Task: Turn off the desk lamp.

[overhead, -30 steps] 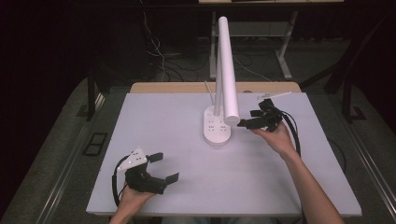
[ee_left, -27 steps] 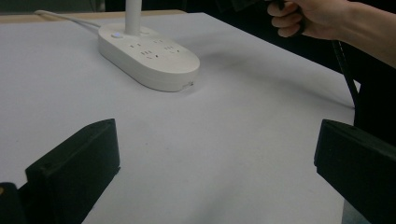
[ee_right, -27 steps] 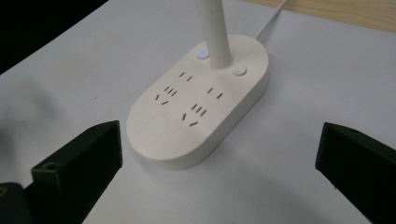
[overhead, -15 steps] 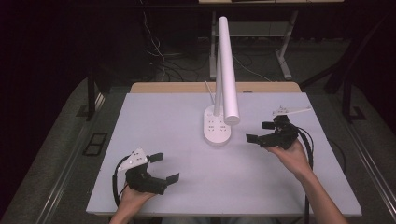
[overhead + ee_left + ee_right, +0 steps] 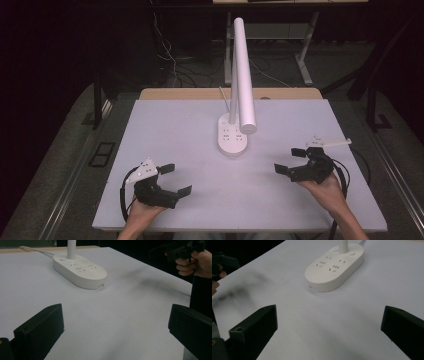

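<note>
A white desk lamp stands mid-table: an oval base (image 5: 231, 137) with sockets and buttons, and a long white tube head (image 5: 243, 75) angled forward over it. The base (image 5: 79, 270) lies ahead in the left gripper view and the base (image 5: 335, 265) ahead in the right gripper view. My left gripper (image 5: 175, 179) rests near the front left of the table, open and empty. My right gripper (image 5: 290, 160) sits at the front right, open and empty, well clear of the lamp. The other hand's gripper (image 5: 178, 250) appears far right in the left gripper view.
The white tabletop (image 5: 175, 130) lies over a wooden desk edge (image 5: 200, 93) at the back. A white cord (image 5: 223, 97) runs from the lamp base toward the rear. Dark floor, cables and desk legs (image 5: 305, 55) surround the table.
My right gripper has drawn back from the lamp head toward the front right of the table and lowered. The left gripper has stayed put.
</note>
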Motion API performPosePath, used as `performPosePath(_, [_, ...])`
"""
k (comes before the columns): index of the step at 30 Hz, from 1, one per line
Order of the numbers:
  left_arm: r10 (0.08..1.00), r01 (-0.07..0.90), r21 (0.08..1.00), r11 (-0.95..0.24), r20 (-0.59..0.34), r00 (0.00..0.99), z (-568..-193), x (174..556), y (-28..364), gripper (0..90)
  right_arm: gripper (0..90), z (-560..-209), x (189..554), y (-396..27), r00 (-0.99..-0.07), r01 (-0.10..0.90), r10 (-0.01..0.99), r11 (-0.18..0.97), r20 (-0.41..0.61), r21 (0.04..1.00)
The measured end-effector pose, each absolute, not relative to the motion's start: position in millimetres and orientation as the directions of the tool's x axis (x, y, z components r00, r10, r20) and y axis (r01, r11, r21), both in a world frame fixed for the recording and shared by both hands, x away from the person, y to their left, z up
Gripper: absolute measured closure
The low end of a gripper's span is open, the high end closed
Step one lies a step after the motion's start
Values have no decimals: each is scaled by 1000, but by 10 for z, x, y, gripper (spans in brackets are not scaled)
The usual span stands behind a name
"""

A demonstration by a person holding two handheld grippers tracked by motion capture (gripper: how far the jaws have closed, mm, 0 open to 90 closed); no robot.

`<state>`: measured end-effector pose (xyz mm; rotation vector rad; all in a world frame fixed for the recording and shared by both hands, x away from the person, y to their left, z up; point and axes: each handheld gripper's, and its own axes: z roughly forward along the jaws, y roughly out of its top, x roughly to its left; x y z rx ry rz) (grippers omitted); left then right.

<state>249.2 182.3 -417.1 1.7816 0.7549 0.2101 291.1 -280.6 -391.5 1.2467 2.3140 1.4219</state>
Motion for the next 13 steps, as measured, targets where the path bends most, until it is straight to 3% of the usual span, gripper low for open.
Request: performPosePath(13, [586, 386, 908, -163, -226, 778, -4174, 2493, 1805, 0, 6, -4240, 2453, -3040, -586, 585, 751, 133, 305, 800])
